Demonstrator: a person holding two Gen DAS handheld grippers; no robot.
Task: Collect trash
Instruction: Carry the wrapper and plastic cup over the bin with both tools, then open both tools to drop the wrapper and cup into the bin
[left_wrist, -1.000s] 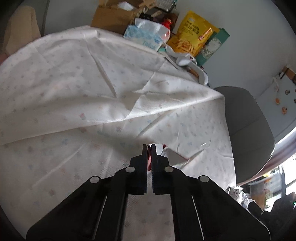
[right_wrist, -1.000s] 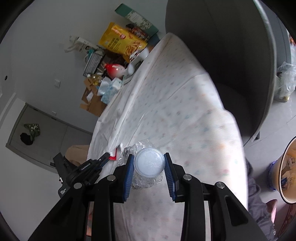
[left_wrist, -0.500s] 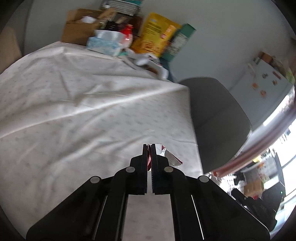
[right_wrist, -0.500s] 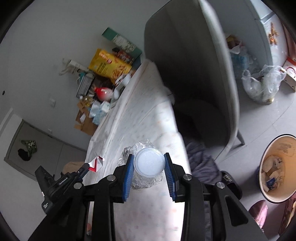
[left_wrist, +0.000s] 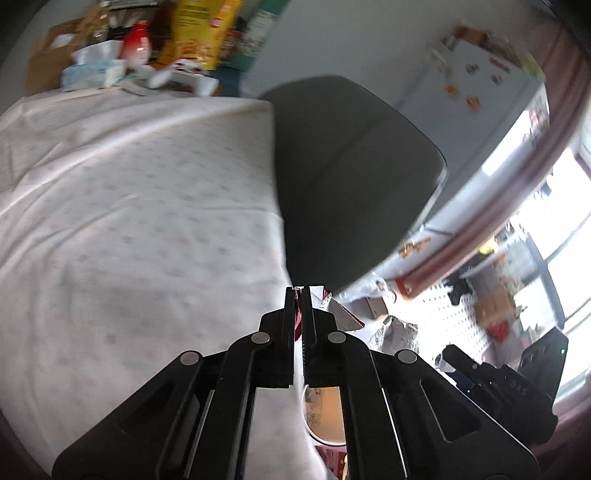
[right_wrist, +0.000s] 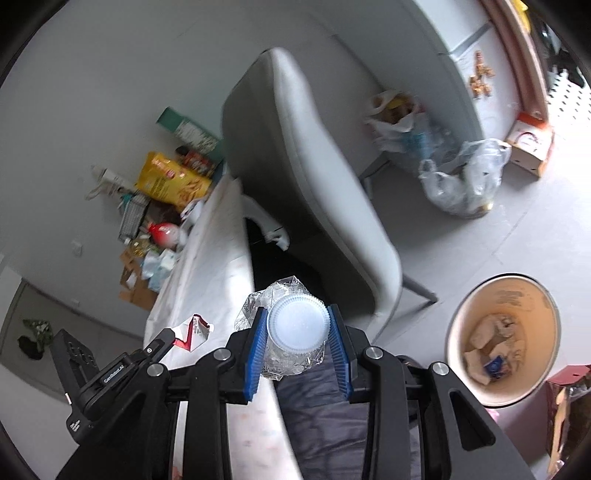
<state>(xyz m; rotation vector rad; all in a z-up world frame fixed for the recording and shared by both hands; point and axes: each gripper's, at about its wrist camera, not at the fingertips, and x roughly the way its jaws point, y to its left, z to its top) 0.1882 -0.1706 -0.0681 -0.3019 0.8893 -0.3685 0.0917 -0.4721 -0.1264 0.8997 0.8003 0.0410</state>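
Right tool (right_wrist: 297, 345) is clamped on a crushed clear plastic bottle (right_wrist: 291, 354), blue pads pinching just under its white cap (right_wrist: 297, 325). Left tool (left_wrist: 298, 325) is closed tight on a red-and-silver wrapper (left_wrist: 341, 319) (also seen in the right view (right_wrist: 194, 332)). Both items are held up past the bench (left_wrist: 129, 229) edge, beside the grey chair (right_wrist: 314, 184); bin (right_wrist: 503, 338) sits on the floor below. Bottle: light, springy, slick film, so the stiff neck by the cap is the best hold. Wrapper: featherweight, floppy, crinkly; pinch an edge deep.
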